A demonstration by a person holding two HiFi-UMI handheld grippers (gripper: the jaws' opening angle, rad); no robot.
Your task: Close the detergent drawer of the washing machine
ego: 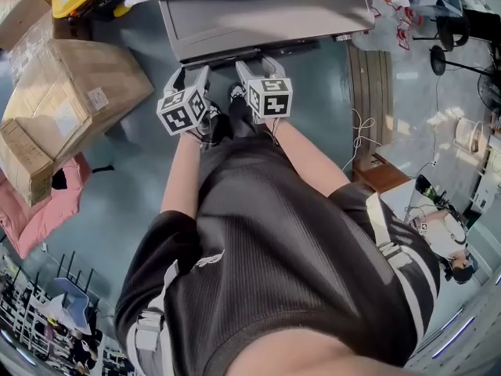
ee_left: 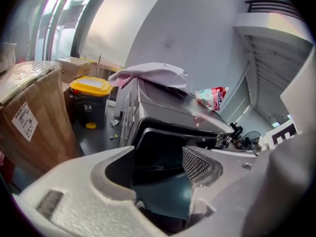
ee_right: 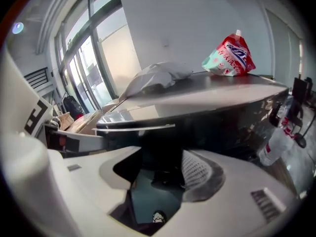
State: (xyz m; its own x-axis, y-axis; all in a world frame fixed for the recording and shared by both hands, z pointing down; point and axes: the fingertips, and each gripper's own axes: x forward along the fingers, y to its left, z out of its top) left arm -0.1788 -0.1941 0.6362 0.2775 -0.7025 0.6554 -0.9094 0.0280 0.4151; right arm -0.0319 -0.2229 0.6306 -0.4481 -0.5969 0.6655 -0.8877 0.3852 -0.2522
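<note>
The grey-topped washing machine (ego: 258,10) stands straight ahead of the person, seen from above in the head view. A dark strip (ego: 235,55) juts out a little along its front edge; I cannot tell whether that is the detergent drawer. My left gripper (ego: 190,75) and right gripper (ego: 258,65) hang side by side just short of that edge, touching nothing. The left gripper (ee_left: 158,157) is open on empty air and faces the machine's dark front (ee_left: 163,142). The right gripper (ee_right: 155,167) is open too, under a pale trim line (ee_right: 136,128). A white cloth (ee_right: 155,75) and a red detergent pouch (ee_right: 229,56) lie on the lid.
Large cardboard boxes (ego: 66,92) stand left of the machine, with a yellow-lidded bin (ee_left: 90,87) behind them and a pink cloth (ego: 47,210) on the floor. A wooden board (ego: 376,77) and cables lie to the right, by a fan (ego: 450,30) and a bottle (ee_right: 276,142).
</note>
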